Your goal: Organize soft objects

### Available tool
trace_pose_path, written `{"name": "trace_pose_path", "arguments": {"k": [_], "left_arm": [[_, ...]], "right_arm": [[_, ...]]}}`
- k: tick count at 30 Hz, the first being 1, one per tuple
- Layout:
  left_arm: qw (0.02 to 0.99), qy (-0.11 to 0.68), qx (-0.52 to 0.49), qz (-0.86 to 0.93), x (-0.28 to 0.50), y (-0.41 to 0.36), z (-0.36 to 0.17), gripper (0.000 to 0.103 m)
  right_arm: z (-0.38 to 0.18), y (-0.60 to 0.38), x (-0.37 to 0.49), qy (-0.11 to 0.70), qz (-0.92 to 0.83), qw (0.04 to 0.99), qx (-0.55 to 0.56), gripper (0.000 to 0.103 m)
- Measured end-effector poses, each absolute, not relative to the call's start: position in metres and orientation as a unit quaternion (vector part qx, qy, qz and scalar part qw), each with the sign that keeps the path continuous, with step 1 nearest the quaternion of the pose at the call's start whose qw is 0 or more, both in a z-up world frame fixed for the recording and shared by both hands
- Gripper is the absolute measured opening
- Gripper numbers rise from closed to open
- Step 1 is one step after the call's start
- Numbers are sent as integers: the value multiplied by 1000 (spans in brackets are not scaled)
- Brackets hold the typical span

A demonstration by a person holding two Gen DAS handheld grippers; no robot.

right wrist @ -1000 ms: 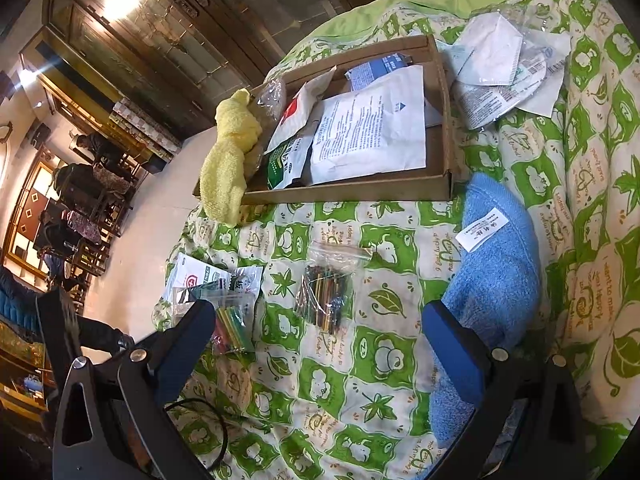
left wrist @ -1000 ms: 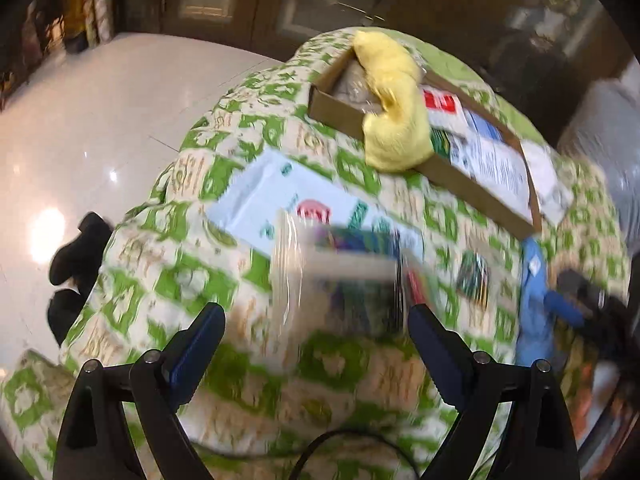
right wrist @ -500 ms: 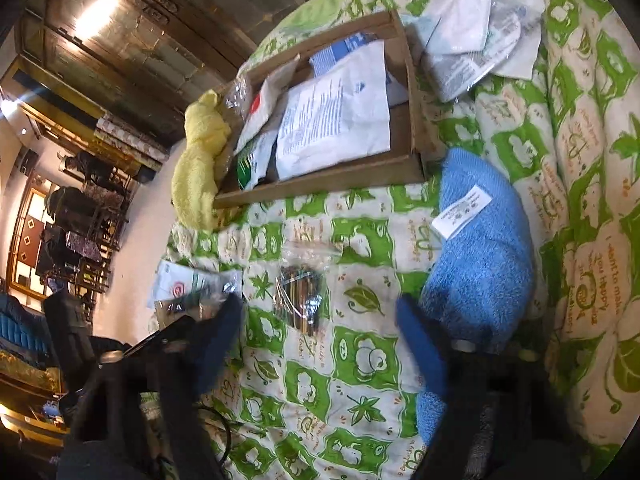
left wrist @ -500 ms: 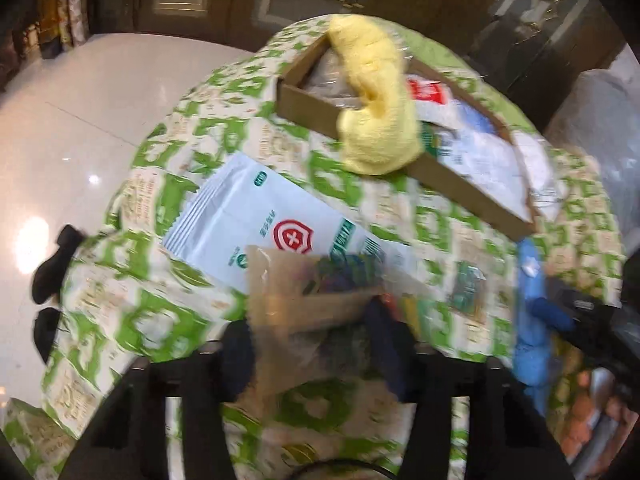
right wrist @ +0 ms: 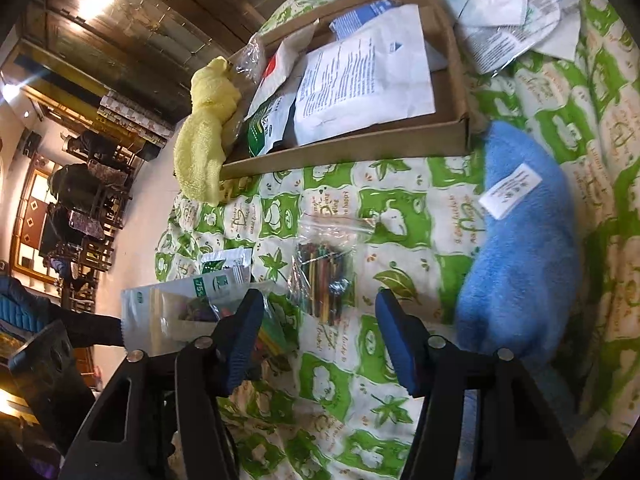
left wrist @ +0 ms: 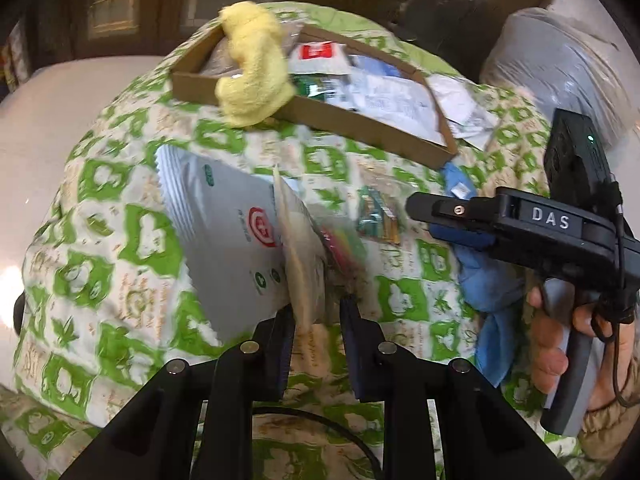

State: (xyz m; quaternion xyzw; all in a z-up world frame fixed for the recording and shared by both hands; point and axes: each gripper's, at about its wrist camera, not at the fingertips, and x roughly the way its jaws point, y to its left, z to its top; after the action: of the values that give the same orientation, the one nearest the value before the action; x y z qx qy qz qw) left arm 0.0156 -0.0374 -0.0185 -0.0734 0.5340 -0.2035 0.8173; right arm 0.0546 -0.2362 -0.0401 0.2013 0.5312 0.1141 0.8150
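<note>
My left gripper (left wrist: 316, 320) is closing, and its pads pinch a clear bag of coloured sticks (left wrist: 308, 264), which stands tilted on edge above a white pouch with a red emblem (left wrist: 224, 216). In its own view my right gripper (right wrist: 320, 308) is closing too, with nothing pressed between its pads. A smaller clear bag of dark sticks (right wrist: 320, 276) lies just beyond its tips. A blue towel (right wrist: 524, 248) lies right of it. A yellow towel (left wrist: 252, 80) hangs over the near corner of a cardboard tray (left wrist: 360, 124).
The tray (right wrist: 360, 148) holds paper leaflets and packets, with more loose packets (right wrist: 516, 20) beyond it. Everything sits on a green-and-white patterned cloth (right wrist: 280, 212) over a rounded table. A hand (left wrist: 552, 356) holds the right gripper (left wrist: 436, 224). White floor lies to the left.
My left gripper went from wide open to closed on the bag of coloured sticks and tipped it up on edge. My right gripper's jaws narrowed and it sank closer to the smaller bag.
</note>
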Motion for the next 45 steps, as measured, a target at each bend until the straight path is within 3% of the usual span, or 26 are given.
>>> {"name": "trace_pose_path", "arguments": {"k": [3, 5, 7, 19, 23, 27, 28, 29, 31, 39, 43, 45], "left_arm": [[816, 543, -89, -179, 20, -31, -22, 31], [817, 540, -107, -173, 16, -23, -21, 52], [824, 528, -108, -172, 10, -17, -17, 61], [830, 537, -80, -125, 30, -18, -29, 63], [828, 537, -110, -119, 36, -8, -32, 75], [815, 550, -102, -152, 38, -19, -36, 74], [814, 550, -95, -160, 38, -23, -36, 66], [815, 548, -85, -165, 37, -28, -36, 49], [820, 543, -55, -174, 33, -40, -35, 29], [812, 542, -24, -213, 24, -59, -35, 25], [798, 553, -66, -231, 25, -52, -36, 39], [792, 560, -76, -232, 26, -52, -38, 41]], "right_arm": [[-42, -230, 57, 534, 118, 815, 193, 57], [-43, -226, 59, 536, 119, 814, 188, 57], [-46, -222, 63, 540, 117, 813, 186, 57], [-63, -213, 82, 549, 103, 813, 165, 57], [-63, -212, 82, 546, 90, 820, 146, 28], [-64, -222, 82, 546, 87, 816, 169, 21], [-64, -223, 82, 546, 87, 816, 169, 21], [-64, -223, 81, 545, 87, 817, 167, 21], [-64, -222, 81, 545, 88, 818, 163, 21], [-66, -226, 82, 548, 92, 813, 174, 21], [-66, -227, 82, 547, 92, 813, 174, 21], [-66, -227, 82, 547, 92, 813, 175, 21]]}}
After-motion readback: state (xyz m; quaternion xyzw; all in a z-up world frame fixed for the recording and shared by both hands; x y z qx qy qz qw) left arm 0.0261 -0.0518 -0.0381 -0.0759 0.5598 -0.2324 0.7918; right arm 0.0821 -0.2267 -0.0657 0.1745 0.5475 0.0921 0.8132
